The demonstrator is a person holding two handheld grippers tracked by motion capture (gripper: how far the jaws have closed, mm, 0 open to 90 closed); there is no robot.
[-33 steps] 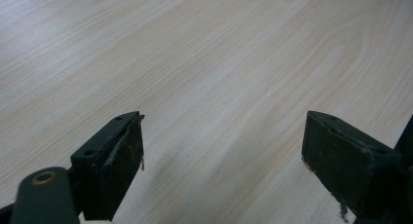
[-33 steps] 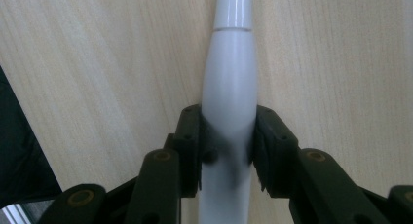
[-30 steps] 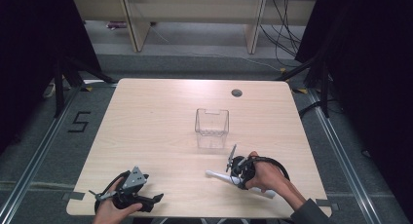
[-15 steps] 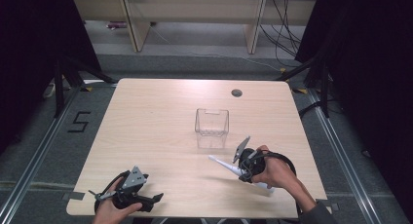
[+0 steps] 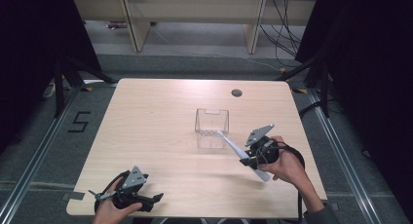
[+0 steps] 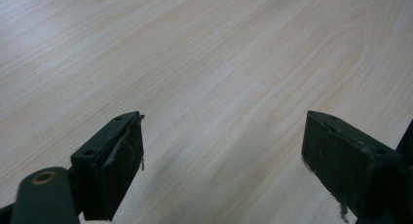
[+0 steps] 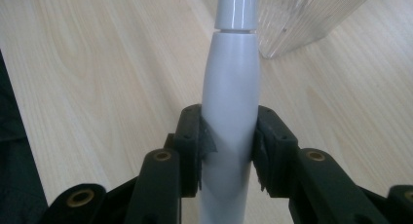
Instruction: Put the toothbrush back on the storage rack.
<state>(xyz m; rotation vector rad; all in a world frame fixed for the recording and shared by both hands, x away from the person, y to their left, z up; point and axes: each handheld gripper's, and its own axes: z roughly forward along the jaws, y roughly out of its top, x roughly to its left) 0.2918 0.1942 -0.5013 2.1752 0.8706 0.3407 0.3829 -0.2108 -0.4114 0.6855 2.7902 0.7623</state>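
Note:
A white electric toothbrush point(image 5: 237, 149) is clamped in my right gripper point(image 5: 249, 159), its head tilted up toward the clear plastic box point(image 5: 211, 121) at the table's middle. In the right gripper view the jaws press on both sides of the toothbrush handle point(image 7: 230, 112), and the clear box point(image 7: 311, 14) stands just ahead at the upper right. My left gripper point(image 5: 146, 200) rests low at the table's front left edge, held by a hand. Its jaws stand wide apart over bare wood in the left gripper view, with nothing between the left gripper point(image 6: 221, 156) fingertips.
The light wooden table point(image 5: 160, 117) has a round cable hole point(image 5: 236, 93) at the back right. Cables trail from both grippers. Shelving legs and cords stand on the floor behind the table. A floor mark "5" lies to the left.
My right gripper has lifted the toothbrush from near the front edge and carried it up and toward the clear box, swinging its head toward the box. The left gripper stayed put.

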